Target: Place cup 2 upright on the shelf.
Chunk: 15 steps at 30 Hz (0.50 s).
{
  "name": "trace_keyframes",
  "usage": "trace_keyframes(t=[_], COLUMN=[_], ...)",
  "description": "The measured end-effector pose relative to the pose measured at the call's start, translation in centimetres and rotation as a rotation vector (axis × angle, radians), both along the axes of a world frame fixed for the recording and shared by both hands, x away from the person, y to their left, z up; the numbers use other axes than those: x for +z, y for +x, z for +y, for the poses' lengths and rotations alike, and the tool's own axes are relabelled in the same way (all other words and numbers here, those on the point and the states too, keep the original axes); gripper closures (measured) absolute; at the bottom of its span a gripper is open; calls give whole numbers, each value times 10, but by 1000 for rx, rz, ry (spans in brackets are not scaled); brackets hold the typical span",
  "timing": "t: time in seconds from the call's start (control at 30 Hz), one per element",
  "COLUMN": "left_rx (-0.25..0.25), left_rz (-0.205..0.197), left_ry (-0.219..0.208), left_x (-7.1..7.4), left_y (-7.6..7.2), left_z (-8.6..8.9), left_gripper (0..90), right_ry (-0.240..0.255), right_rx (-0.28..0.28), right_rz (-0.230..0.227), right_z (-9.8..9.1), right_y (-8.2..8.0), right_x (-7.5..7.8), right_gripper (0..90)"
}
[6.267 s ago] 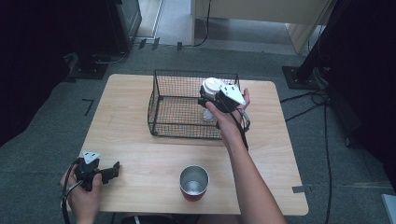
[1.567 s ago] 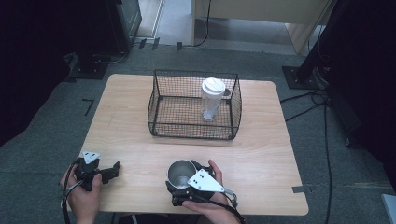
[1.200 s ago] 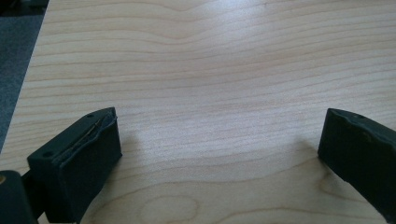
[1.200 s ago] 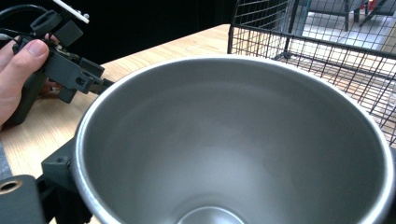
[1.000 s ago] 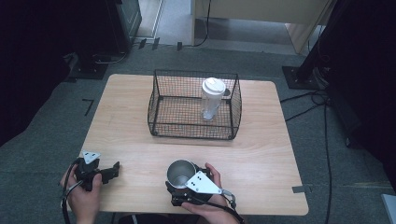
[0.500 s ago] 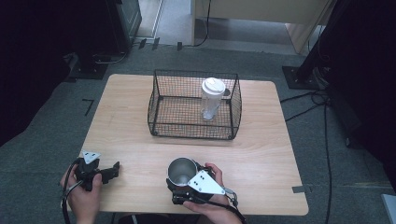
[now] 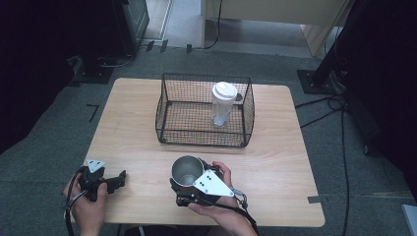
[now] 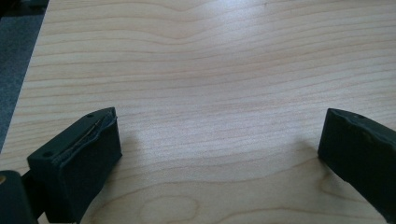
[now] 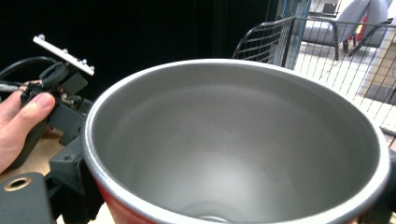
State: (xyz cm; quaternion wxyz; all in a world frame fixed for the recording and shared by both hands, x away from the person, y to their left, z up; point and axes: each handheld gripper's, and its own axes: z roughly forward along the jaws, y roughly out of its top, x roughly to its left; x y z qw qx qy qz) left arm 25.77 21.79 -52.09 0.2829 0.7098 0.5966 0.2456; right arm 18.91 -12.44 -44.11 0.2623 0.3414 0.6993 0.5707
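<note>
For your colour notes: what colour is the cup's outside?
Red cup, best seen in the right gripper view.

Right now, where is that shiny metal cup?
In the high view the metal cup sits near the table's front edge, gripped by the right tongs, in front of the wire basket.

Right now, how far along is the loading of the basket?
Done: the lidded bottle stands upright inside the wire basket. In hand: the right gripper is clamped on the metal cup near the table's front edge. The left gripper rests open and empty. Left, probably: carrying the cup into the basket and letting go.
</note>
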Motion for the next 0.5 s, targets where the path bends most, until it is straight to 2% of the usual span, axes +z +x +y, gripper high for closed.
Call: trace_keyframes(t=[0.5], left_rx=[1], left_rz=[-1], left_ry=[0], left_x=[0], left_y=[0], left_z=[0], left_gripper=[0], right_ry=[18], right_rx=[-26], right_rz=[-16], right_z=[6], right_y=[17], right_x=[16], right_gripper=[74])
